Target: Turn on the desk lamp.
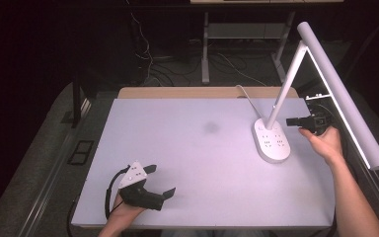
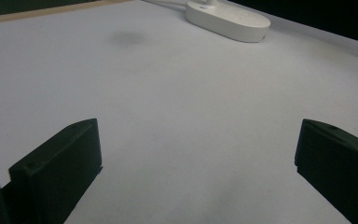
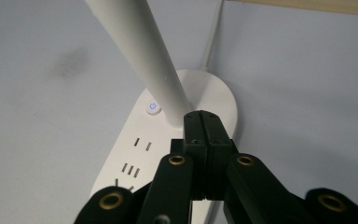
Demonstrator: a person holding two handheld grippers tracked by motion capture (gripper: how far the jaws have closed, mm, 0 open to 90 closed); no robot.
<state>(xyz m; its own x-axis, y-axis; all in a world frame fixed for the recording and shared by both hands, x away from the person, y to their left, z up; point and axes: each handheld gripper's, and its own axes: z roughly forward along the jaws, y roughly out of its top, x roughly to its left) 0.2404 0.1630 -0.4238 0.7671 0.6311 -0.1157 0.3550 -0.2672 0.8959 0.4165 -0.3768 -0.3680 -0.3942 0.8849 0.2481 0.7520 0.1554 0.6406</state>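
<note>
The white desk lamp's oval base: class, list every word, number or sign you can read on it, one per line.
Power symbol, a circle with a stroke, lit blue: on the button of the white desk lamp's oval base.
No words, brand or numbers are readable; the small dark marks are socket slots.

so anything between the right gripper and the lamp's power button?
Partly. The right gripper, fingers shut, hovers over the lamp base. The power button shows just beside the lamp stem, which rises close by the fingertips; nothing covers the button itself.
</note>
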